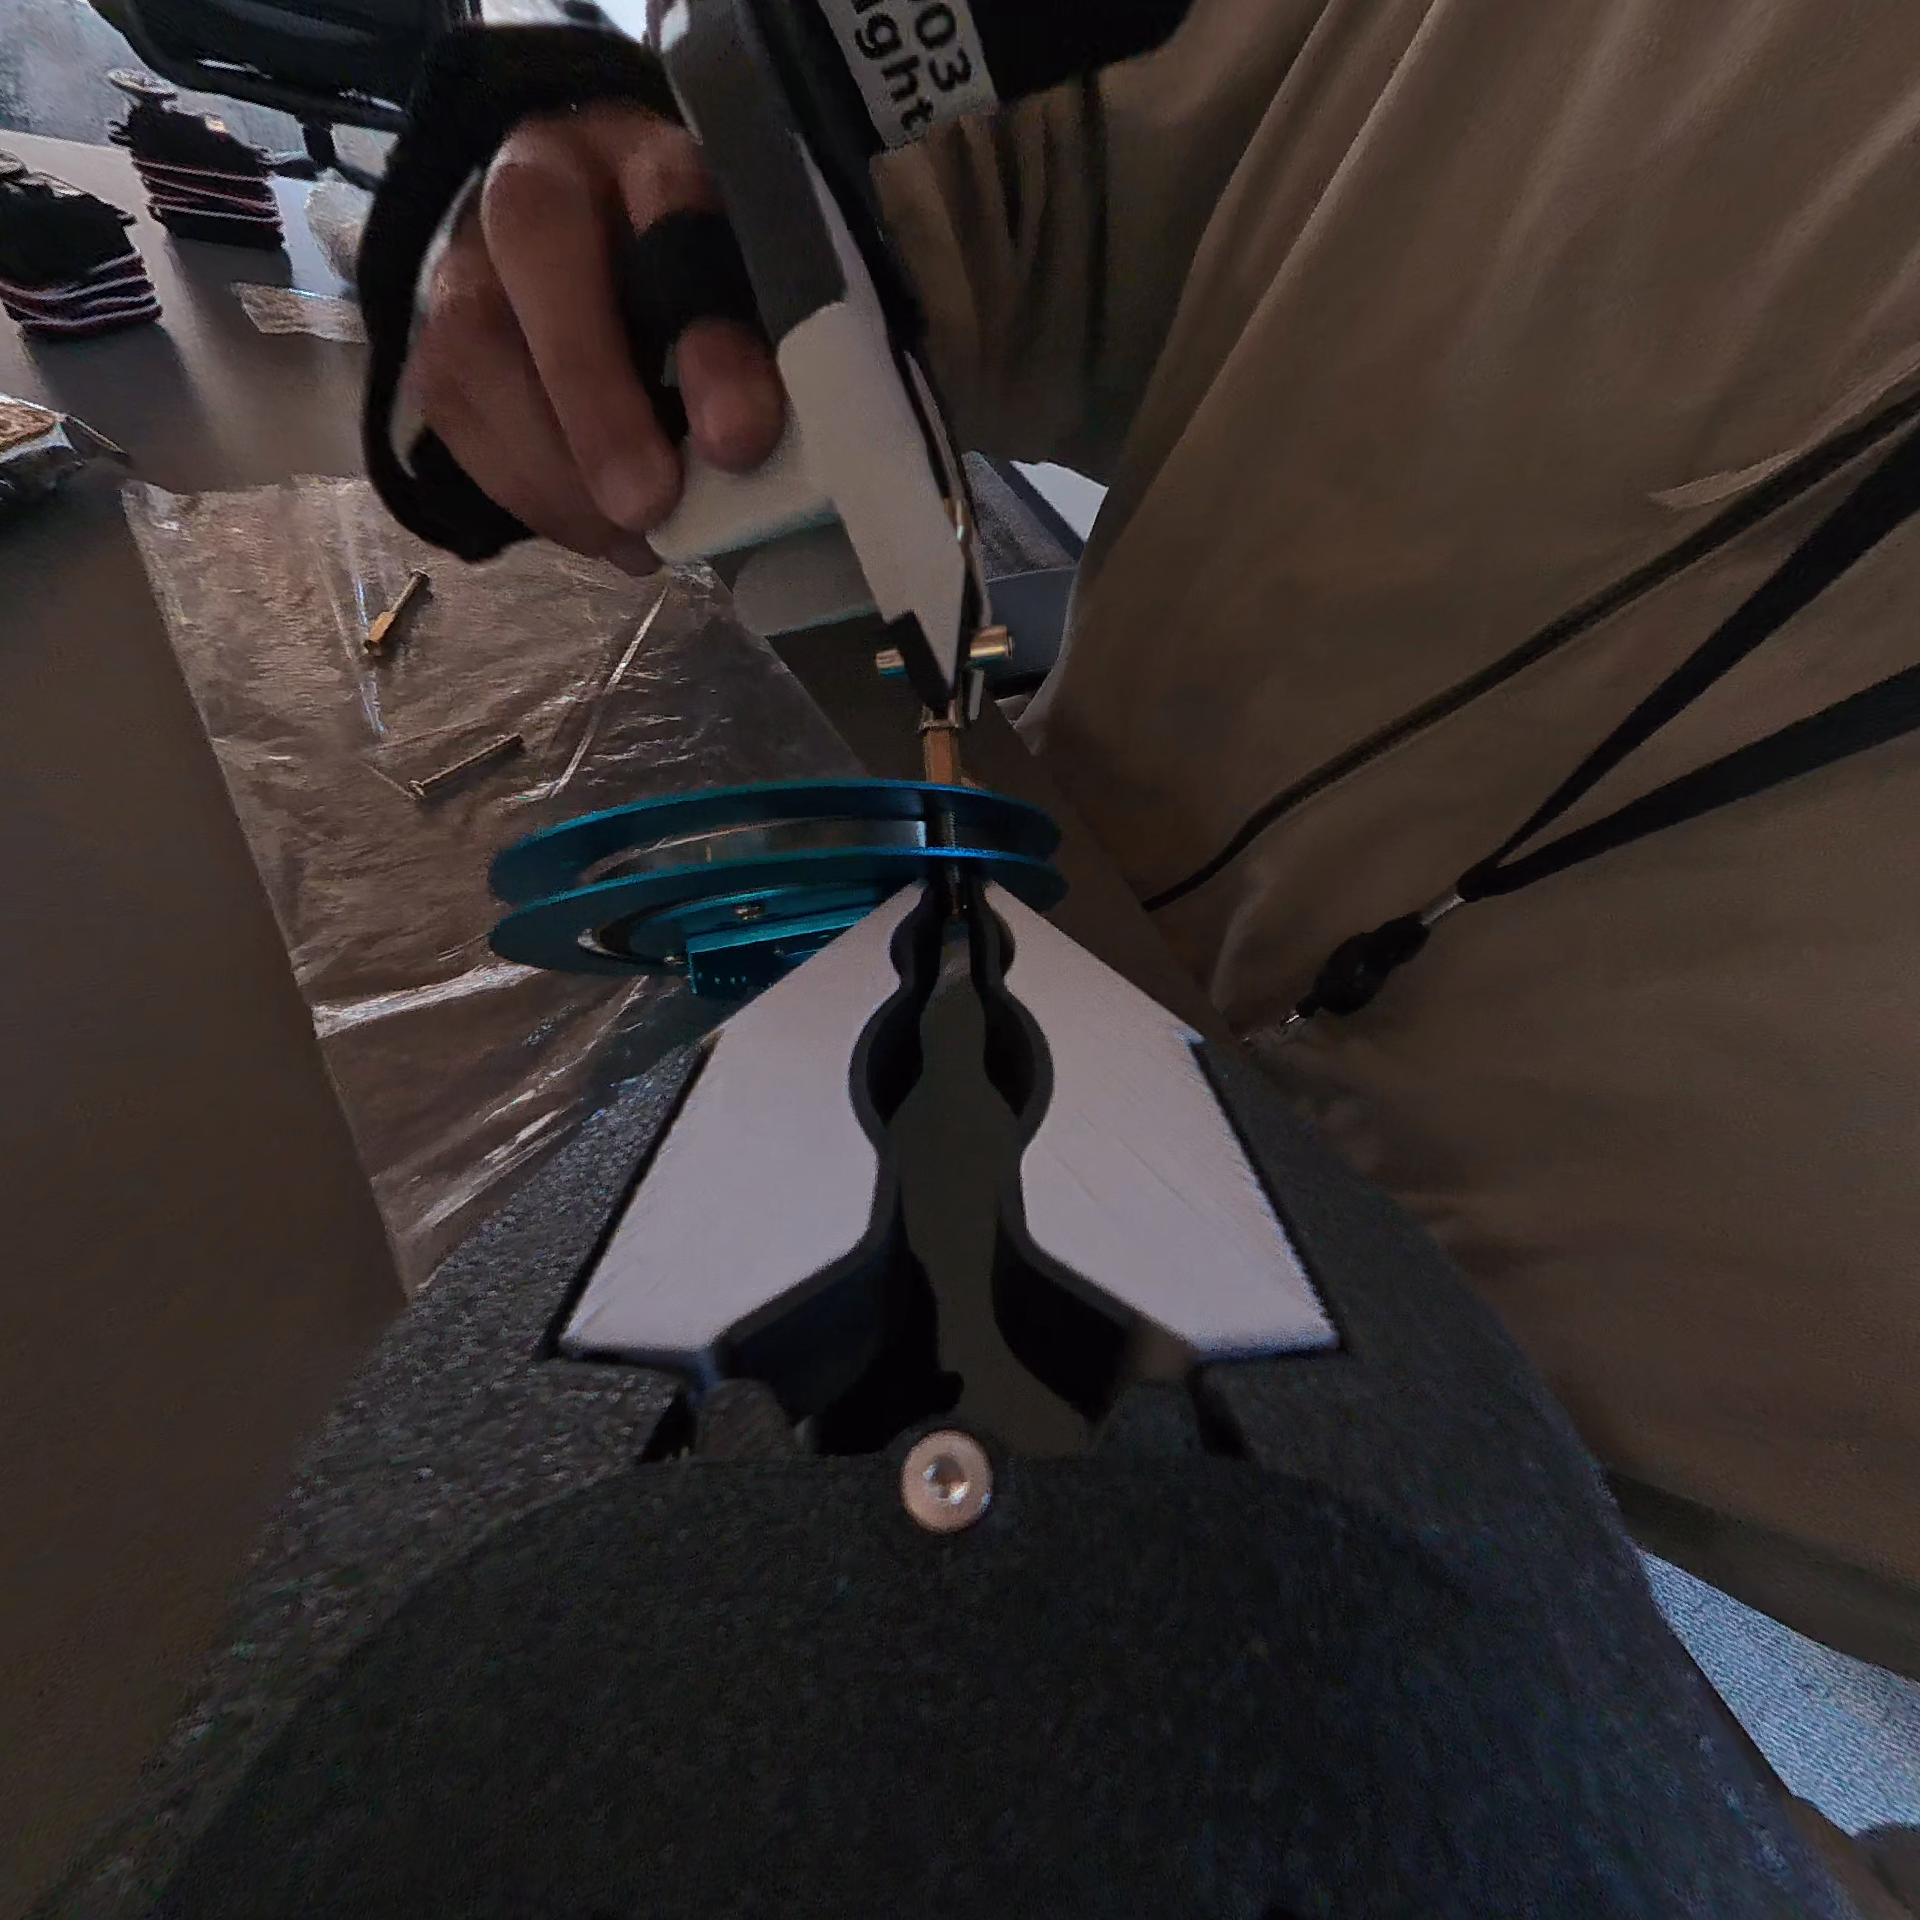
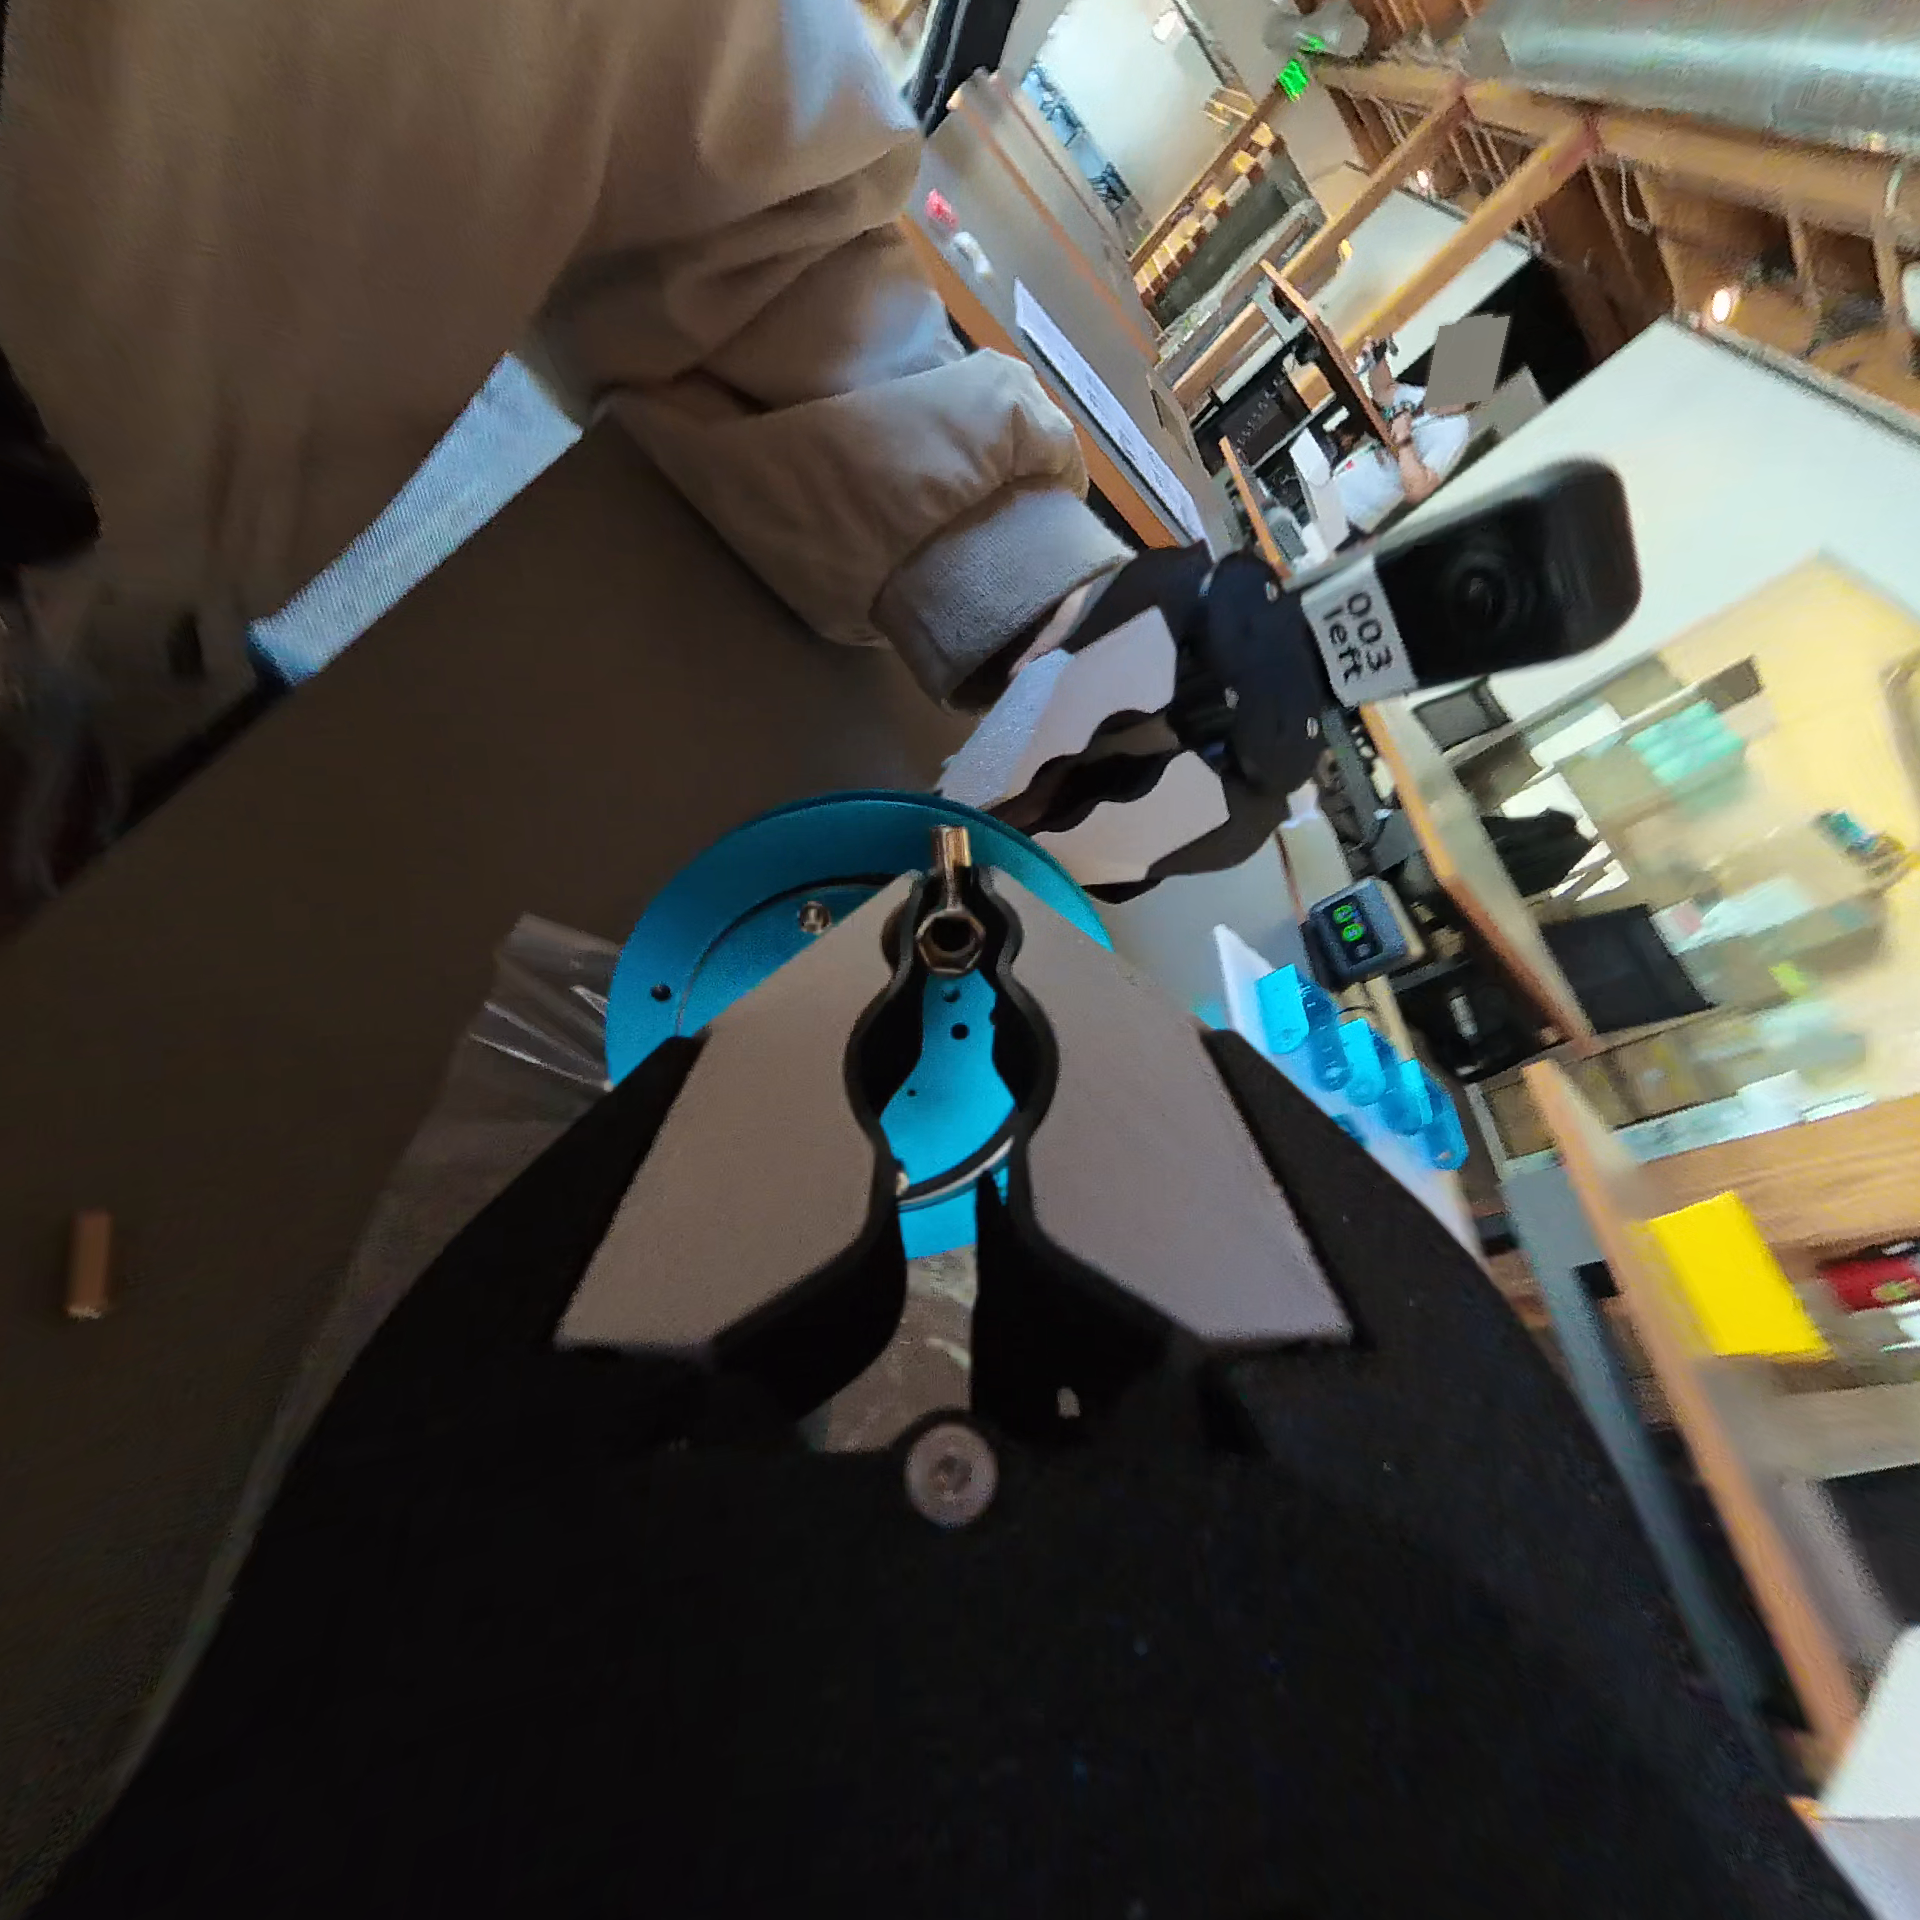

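Our right gripper (image 2: 948, 914) pinches a brass standoff (image 2: 948, 940); our left gripper (image 1: 951, 902) clamps the blue disc (image 1: 727, 862) (twelve o'clock).

The left wrist camera rides just behind its own fingers, looking level along them across the brown table (image 1: 156, 1039) at very close range toward the blue double-disc assembly (image 1: 769, 873), with the person's beige jacket (image 1: 1455, 520) filling its right side. The right wrist camera sits equally close but tilted, looking steeply down its fingers onto the top face of the same blue assembly (image 2: 727, 935), the room beyond slanting away. Both views share that assembly, and each catches the other gripper (image 1: 951, 665) (image 2: 1049, 821) closing in on it from the opposite side.
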A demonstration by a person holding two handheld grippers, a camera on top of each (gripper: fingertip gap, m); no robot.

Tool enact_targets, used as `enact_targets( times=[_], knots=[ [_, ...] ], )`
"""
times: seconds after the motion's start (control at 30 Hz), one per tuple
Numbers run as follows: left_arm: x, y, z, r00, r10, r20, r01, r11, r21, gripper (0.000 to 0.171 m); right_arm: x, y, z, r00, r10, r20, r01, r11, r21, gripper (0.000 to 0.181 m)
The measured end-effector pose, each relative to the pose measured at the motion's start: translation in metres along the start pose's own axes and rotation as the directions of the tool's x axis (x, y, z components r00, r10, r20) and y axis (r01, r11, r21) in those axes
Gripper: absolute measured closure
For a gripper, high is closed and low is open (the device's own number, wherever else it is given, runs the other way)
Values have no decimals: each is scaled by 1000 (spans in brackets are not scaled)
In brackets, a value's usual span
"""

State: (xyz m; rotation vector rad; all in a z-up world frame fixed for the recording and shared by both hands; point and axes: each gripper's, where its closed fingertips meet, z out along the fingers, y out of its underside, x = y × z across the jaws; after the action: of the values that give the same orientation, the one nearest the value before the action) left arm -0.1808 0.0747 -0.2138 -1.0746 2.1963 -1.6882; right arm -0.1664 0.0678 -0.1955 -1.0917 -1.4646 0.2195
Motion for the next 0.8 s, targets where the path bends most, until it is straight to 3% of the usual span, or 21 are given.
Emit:
enact_targets(
  times=[0.17,0.37,0.53,0.67,0.7,0.8],
  knots=[
    [-1,0,-2,997,-47,-60,49,998,33,169,1,2,2,950,-312,32,313,948,-50,175],
    [3,1,0,992,-40,-122,44,998,36,169,-5,-2,2,892,-428,144,429,903,31,175],
    [3,5,0,985,-56,-163,63,998,32,170,-9,-3,4,743,-650,159,648,758,71,175],
    [0,7,0,981,-86,-174,95,995,42,171,-9,0,5,663,-735,143,730,677,93,175],
    [-1,8,1,981,-86,-172,95,995,40,171,-9,1,5,675,-721,154,715,691,102,175],
    [-3,7,1,987,-69,-147,74,997,33,171,-8,2,5,806,-559,195,550,829,101,175]
  ],
)
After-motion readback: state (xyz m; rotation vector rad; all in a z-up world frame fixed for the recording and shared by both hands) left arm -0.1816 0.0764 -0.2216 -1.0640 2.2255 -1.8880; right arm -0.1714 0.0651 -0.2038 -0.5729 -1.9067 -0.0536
